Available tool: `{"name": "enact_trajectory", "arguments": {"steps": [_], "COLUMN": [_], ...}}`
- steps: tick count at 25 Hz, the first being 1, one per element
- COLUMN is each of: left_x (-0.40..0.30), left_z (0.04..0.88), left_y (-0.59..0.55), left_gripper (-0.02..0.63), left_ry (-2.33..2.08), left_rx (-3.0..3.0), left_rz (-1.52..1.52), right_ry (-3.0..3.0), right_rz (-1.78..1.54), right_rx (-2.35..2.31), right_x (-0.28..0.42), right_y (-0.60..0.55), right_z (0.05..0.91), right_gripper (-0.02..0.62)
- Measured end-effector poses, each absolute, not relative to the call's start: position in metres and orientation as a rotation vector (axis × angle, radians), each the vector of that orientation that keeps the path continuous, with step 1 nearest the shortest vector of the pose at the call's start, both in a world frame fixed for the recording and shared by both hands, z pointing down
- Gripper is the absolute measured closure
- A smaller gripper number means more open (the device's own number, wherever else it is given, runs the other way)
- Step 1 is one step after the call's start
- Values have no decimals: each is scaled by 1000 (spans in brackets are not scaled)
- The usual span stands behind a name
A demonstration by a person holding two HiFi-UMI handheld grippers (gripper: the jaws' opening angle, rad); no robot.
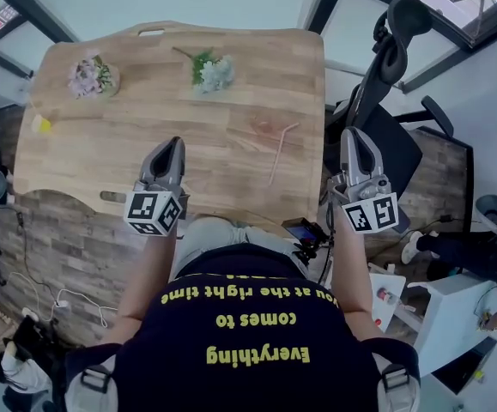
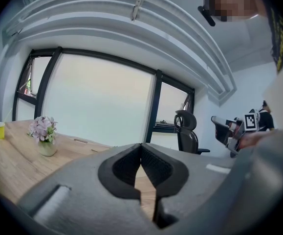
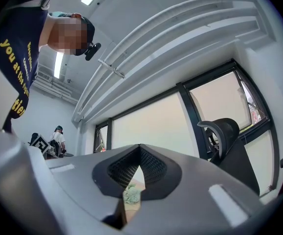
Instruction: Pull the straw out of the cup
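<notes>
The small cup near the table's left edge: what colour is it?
Yellow; the cup shows best in the left gripper view.

Head view looks steeply down on the table (image 1: 145, 127); both gripper views face across it toward windows (image 2: 97, 102).

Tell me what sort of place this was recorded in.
Most likely an office or workroom. There is a wooden desk, a black swivel office chair beside it, and large dark-framed windows running along the wall.
</notes>
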State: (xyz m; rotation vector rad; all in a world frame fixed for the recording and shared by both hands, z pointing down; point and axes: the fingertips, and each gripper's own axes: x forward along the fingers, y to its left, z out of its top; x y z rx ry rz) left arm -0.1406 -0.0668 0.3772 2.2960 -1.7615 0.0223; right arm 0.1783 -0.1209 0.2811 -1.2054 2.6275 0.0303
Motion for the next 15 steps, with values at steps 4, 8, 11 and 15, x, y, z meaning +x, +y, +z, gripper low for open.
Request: {"name": "enact_trajectory", "arguments": {"steps": [4, 8, 11, 15], "left_x": [-143, -143, -142, -139], "left_z": [376, 377, 377, 379], "left_y": [-64, -58, -54, -50], "left_gripper": [604, 604, 604, 604], "left_ry": [-1776, -1785, -1792, -1798], "left_rx": [2287, 2277, 2270, 2265], "left_rz": [17, 12, 8, 4], "right_ry": [2625, 2625, 2627, 2623], "right_rz": [38, 37, 37, 46], "right_rx": [-1224, -1232, -1231, -1231], "right_x": [182, 183, 184, 187], "right_y": [-119, -116, -113, -110], "right_z": [279, 280, 281, 281], "right_gripper": [589, 589, 589, 589]}}
